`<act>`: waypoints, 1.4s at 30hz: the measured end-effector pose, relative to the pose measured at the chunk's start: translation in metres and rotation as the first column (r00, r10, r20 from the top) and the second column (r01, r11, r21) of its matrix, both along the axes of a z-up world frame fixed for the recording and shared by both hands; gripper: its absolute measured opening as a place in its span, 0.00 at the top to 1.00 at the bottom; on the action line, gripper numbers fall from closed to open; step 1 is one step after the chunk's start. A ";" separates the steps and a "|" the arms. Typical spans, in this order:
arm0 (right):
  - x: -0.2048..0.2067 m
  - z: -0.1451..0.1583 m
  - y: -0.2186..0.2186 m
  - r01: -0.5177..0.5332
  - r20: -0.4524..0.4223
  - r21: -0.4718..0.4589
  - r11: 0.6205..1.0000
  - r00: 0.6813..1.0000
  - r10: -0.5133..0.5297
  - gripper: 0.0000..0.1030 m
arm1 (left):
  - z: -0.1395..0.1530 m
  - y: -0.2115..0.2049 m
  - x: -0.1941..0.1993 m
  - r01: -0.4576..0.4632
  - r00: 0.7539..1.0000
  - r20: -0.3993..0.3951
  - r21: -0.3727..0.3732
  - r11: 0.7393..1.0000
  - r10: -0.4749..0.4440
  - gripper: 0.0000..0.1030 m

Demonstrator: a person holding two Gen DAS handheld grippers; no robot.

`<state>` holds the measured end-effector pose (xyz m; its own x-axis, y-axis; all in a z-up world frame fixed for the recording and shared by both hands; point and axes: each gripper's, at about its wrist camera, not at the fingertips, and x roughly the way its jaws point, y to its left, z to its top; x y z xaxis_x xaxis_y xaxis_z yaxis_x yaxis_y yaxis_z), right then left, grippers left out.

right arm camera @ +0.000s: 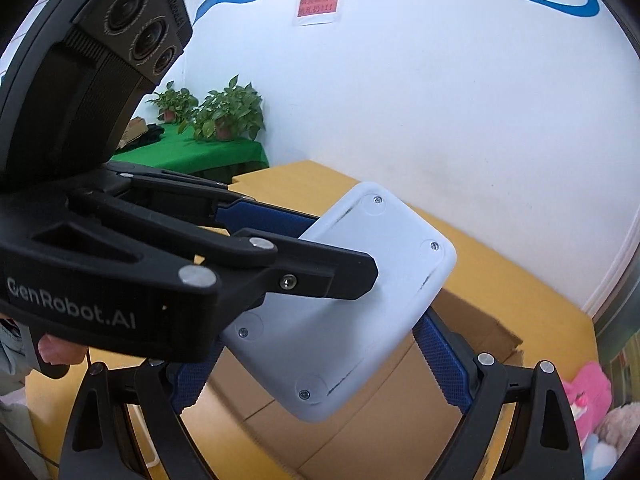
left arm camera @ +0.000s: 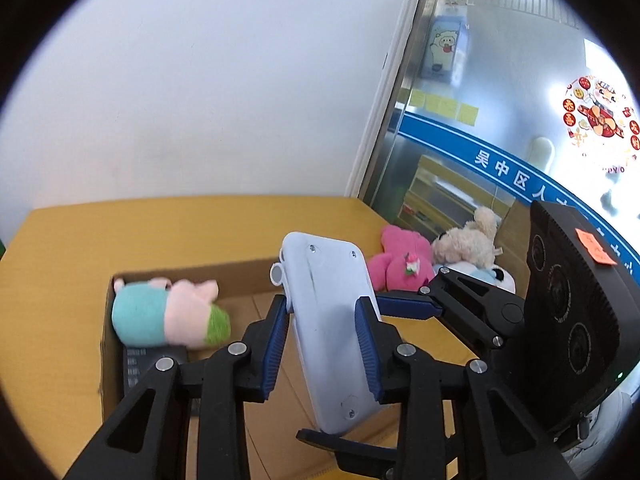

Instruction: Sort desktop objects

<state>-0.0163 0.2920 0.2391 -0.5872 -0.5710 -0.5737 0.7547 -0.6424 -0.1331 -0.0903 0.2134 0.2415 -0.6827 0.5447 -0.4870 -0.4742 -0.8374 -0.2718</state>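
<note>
Above yellow table [left arm camera: 60,248], left claw [left arm camera: 322,344] and right claw [right arm camera: 320,364] both clamp white device [left arm camera: 328,320]

Device [left arm camera: 332,332]: centre of your left view, between the left gripper's [left arm camera: 322,344] pads, above the box [left arm camera: 105,344].
Right gripper [right arm camera: 320,360]: spans your device from lower left to lower right of the right view.
Pig toy [left arm camera: 168,314]: left of centre, in the box, on a keypad [left arm camera: 136,368].
Box: on the table [left arm camera: 52,280], lower left.
Plush pile [left arm camera: 432,260]: right of centre, behind the device, at the table's far right corner.
Plants [right arm camera: 224,112]: upper left of your right view, behind the table.
</note>
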 end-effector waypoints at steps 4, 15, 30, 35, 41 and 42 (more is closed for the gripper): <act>-0.045 0.016 -0.003 0.000 0.024 0.013 1.000 1.000 0.000 0.11 | 0.017 0.028 -0.024 0.024 0.999 -0.020 -0.028 0.999 -0.025 0.78; -0.158 -0.034 0.005 0.036 0.192 0.022 0.999 0.981 -0.039 0.16 | -0.038 0.054 -0.115 0.024 0.985 0.167 0.062 0.998 -0.034 0.78; -0.242 -0.160 0.038 0.139 0.474 0.068 0.988 0.867 -0.155 0.17 | -0.160 0.074 -0.202 0.007 0.872 0.483 0.154 0.988 -0.082 0.78; -0.257 -0.190 0.029 0.159 0.535 0.079 0.984 0.826 -0.176 0.17 | -0.183 0.076 -0.213 -0.017 0.832 0.551 0.140 0.990 -0.063 0.77; -0.260 -0.206 0.022 0.151 0.564 0.082 0.985 0.808 -0.171 0.17 | -0.187 0.079 -0.212 -0.021 0.819 0.573 0.039 0.999 -0.005 0.75; -0.260 -0.208 0.020 0.148 0.564 0.091 0.985 0.807 -0.173 0.17 | -0.186 0.082 -0.212 -0.023 0.820 0.573 0.022 1.000 0.006 0.75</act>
